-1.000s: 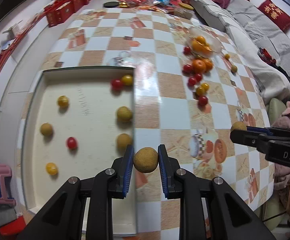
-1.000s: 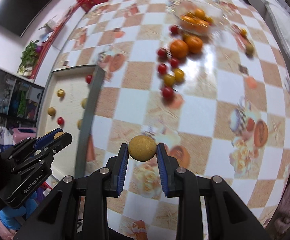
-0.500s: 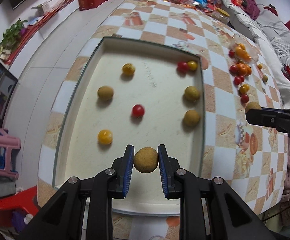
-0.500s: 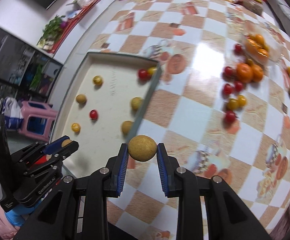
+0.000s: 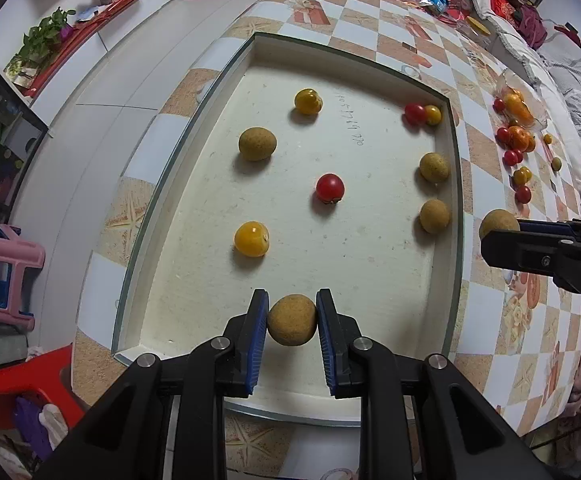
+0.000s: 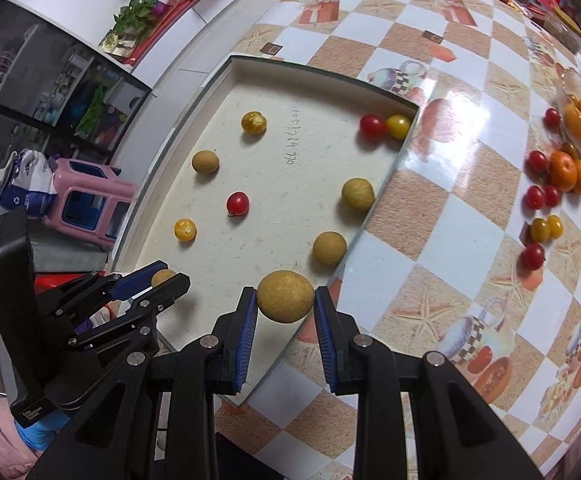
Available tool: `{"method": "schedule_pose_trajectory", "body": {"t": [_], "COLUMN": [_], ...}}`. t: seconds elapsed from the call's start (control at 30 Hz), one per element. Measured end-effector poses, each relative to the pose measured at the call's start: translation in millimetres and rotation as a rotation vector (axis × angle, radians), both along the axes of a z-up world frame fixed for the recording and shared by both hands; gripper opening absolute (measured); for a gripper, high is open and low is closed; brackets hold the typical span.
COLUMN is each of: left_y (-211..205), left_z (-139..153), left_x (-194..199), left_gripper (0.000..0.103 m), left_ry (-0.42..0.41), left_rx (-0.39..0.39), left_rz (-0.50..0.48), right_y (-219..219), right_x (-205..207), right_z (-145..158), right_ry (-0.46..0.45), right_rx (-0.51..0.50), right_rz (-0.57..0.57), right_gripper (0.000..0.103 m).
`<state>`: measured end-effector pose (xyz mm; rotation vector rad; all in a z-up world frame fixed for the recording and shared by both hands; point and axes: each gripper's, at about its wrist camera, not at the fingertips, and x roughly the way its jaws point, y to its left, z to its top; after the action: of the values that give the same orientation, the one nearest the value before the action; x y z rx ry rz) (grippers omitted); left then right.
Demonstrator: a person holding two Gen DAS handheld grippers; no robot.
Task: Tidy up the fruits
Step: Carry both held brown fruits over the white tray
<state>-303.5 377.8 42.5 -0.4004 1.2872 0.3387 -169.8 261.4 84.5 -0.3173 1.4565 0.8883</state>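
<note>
Both tongs are loaded. The left tongs [image 5: 292, 320] are clenched on a round, rough-skinned tan fruit [image 5: 292, 319] above the near end of the shallow cream-floored rectangular tray [image 5: 370, 400]. The right tongs [image 6: 285, 302] grip a second tan fruit of the same kind [image 6: 285, 297] over the tray's right rim, at about 3 o'clock from the left pair.

The step in hand looks like setting both fruits down in the tray. To do it well, lower each pair close to the floor before loosening the blue pads, since these fruits are round and will likely roll on a flat bottom. Bring the right tongs inward past the rim first, or the fruit may strike the edge and bounce onto the checkered orange-and-white tabletop [image 6: 450, 208]. Three like fruits already lie inside, two along the right wall at 1 o'clock and one at 11 o'clock; placing the new ones beside those would keep kinds together, if sorting by kind is intended.

The held fruits have dull, speckled, sandy skin, firm-looking and unmarked by the pads. Red and yellow cherry tomatoes [image 5: 330, 187] are scattered in the tray. More fruit waits in a loose pile [image 6: 558, 168] on the far tabletop.
</note>
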Motion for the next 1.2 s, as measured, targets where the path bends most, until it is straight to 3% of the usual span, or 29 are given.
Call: {"method": "schedule_pose_trajectory", "body": {"t": [0.67,1.2], "left_y": [3.7,-4.3], "left_z": [-28.1,-29.7], "left_x": [18.0,23.7], "left_gripper": [0.026,0.026], "left_ry": [0.061,0.066], "left_rx": [0.043,0.073], "left_rz": [-0.014,-0.027], "right_y": [40.3,75.8], "right_x": [16.6,32.6], "right_z": [-31.0,-58.2], "right_ry": [0.008,-0.031], "right_rx": [-0.036,-0.115], "right_rz": [0.053,0.091], "right_gripper": [0.032,0.032]}}
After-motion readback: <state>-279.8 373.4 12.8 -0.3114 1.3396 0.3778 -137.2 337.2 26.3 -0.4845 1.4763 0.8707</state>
